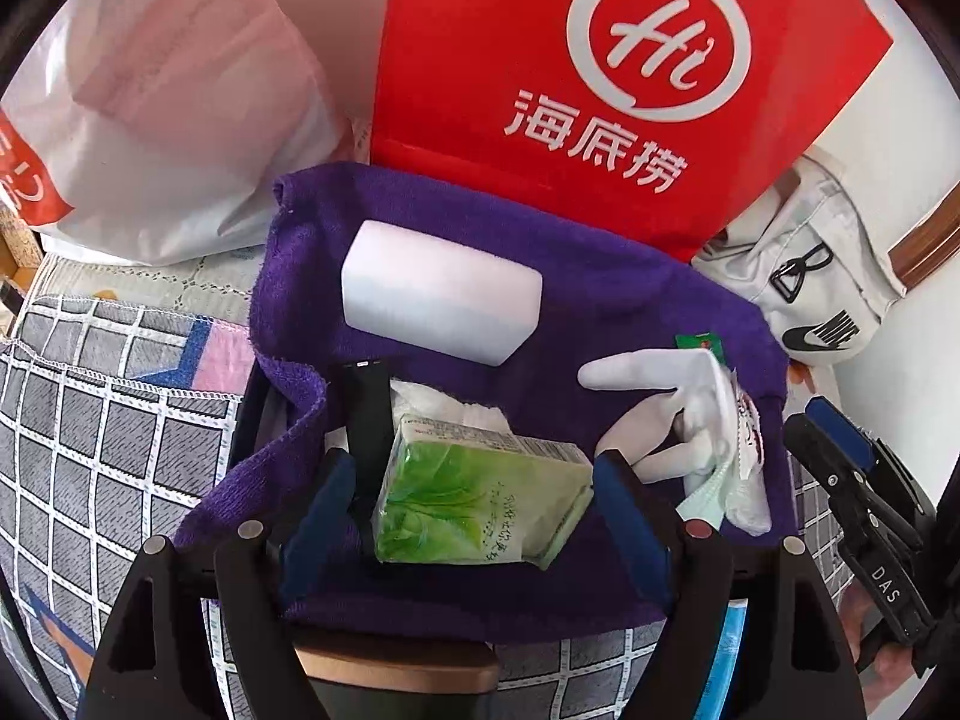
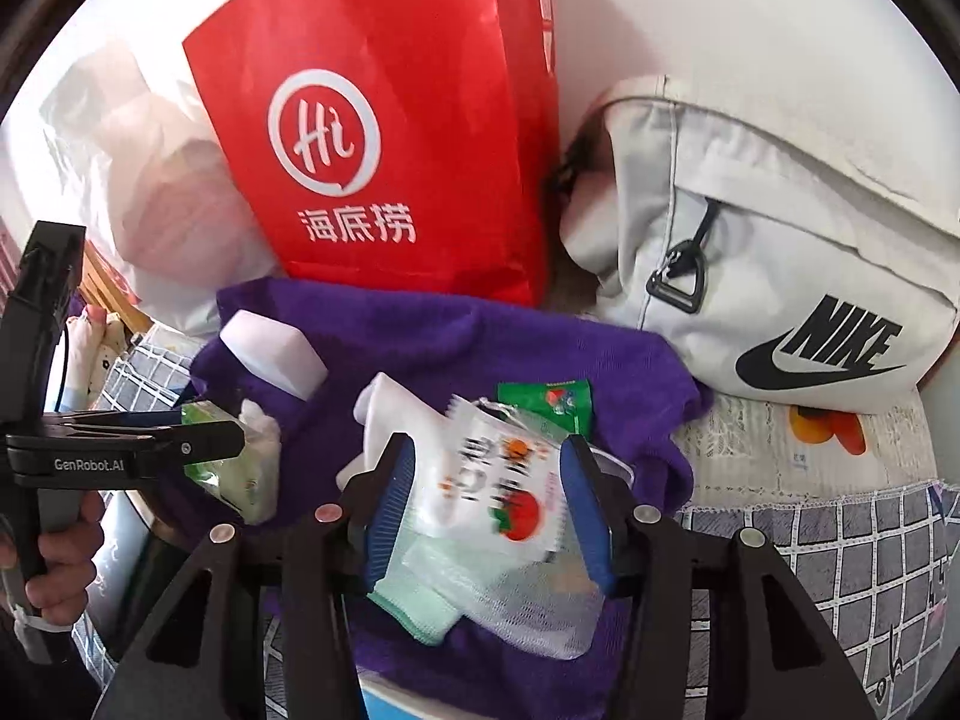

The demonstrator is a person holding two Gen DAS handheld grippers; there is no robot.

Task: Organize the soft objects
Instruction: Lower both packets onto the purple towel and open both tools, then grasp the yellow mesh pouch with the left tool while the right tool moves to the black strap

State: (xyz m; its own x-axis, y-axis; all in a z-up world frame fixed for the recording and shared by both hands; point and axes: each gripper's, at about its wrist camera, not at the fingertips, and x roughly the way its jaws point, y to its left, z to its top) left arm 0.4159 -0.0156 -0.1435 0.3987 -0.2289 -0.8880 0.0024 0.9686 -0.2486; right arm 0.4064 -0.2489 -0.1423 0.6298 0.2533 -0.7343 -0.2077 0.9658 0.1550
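as it lies, tissue pack (image 1: 480, 498) crosswise

The red paper bag (image 1: 600, 90) standing at the back is showing a white ring holding "Hi", with the characters 海底捞 printed beneath it, and the grey bag (image 2: 780, 276) lying beside it is displaying the black word "NIKE" above a swoosh. The left gripper (image 2: 210, 438), seen from the right wrist view, is carrying "GenRobot.AI" in pale letters along its black body, while the right gripper (image 1: 840, 450), seen from the left wrist view, is bearing "DAS" on its arm. Small print is running down the green tissue pack (image 1: 480, 498) and across the white sachet (image 2: 498, 480), but it is proving too fine and blurred to read.
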